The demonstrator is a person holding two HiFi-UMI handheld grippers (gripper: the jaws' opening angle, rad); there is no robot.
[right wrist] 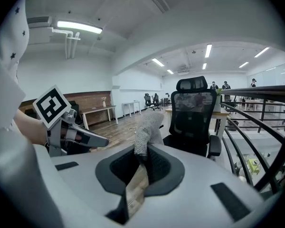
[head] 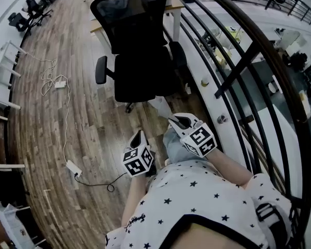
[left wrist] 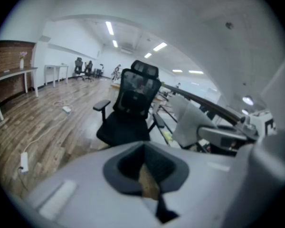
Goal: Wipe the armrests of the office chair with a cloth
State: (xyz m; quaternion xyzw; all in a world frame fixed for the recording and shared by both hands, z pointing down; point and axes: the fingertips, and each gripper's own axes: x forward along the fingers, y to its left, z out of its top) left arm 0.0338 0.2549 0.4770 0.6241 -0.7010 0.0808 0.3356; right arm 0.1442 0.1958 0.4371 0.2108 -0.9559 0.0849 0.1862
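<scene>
We hold the cloth clamped in the right gripper fingers, left gripper fingers together and empty, office chair ahead and apart; best close in, lay cloth flat on an armrest, drag lengthwise.

Open-plan office, no doubt. Black mesh office chair w/ headrest top centre of the head view, pale tabletop right behind it. More black chairs upper left by the white wall. Wood-plank floor, power strip & white cable at left. Dark railing sweeps down the right. Ceiling strip lights upper left in the right gripper view.
</scene>
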